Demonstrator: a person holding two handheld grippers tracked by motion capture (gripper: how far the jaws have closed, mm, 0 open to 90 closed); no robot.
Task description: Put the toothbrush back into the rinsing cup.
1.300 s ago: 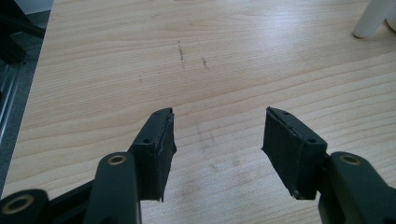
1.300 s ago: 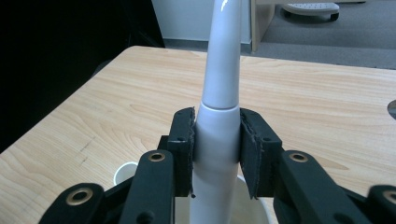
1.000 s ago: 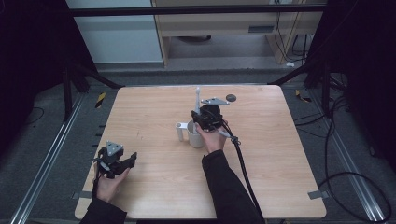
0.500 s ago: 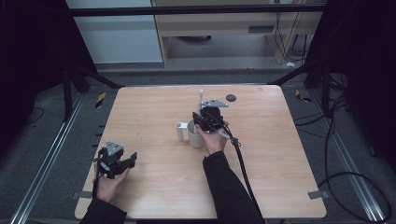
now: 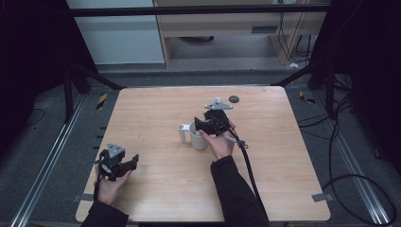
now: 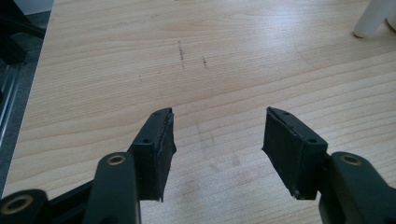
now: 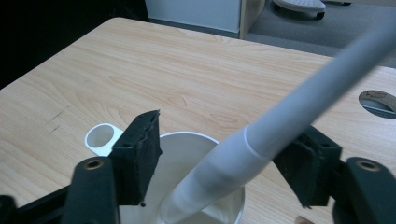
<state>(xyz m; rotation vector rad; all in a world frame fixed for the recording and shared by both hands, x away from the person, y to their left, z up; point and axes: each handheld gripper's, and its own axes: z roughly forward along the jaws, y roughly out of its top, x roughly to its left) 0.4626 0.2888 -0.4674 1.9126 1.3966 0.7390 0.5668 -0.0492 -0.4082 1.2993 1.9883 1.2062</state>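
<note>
The left gripper (image 6: 217,140) hovers over the wooden table (image 6: 116,60) — jaws wide apart; a white tube (image 6: 371,18) stands far beyond them.

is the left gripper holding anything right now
No, the left gripper has its jaws spread apart with just bare wooden table between them.

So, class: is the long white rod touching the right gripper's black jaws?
Cannot tell. In the right gripper view the white rod leans in the white cup between open jaws, hiding any contact with the far one.
</note>
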